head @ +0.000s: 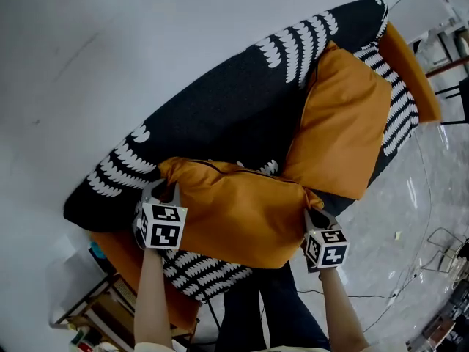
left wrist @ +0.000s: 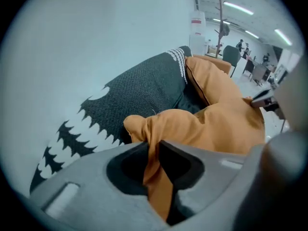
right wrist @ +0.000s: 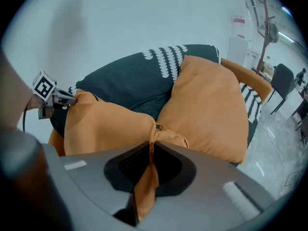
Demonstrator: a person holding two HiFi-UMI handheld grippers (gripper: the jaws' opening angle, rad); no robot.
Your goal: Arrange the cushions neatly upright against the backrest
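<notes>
An orange cushion [head: 234,211] lies flat across the front of the black-and-white patterned sofa's seat [head: 201,273]. My left gripper [head: 165,193] is shut on its left corner, and the fabric is pinched between the jaws in the left gripper view [left wrist: 153,146]. My right gripper [head: 314,215] is shut on its right corner by the zip [right wrist: 158,127], with cloth bunched between the jaws [right wrist: 150,148]. A second orange cushion [head: 341,127] leans upright against the dark backrest [head: 220,105] to the right; the right gripper view also shows this second cushion [right wrist: 207,109].
A white wall [head: 110,42] rises behind the sofa. Orange armrests [head: 414,72] close both of its ends. A low shelf [head: 95,306] stands at the lower left. Cables and a wire frame [head: 440,244] lie on the glossy floor at the right. The person's legs [head: 271,310] stand before the seat.
</notes>
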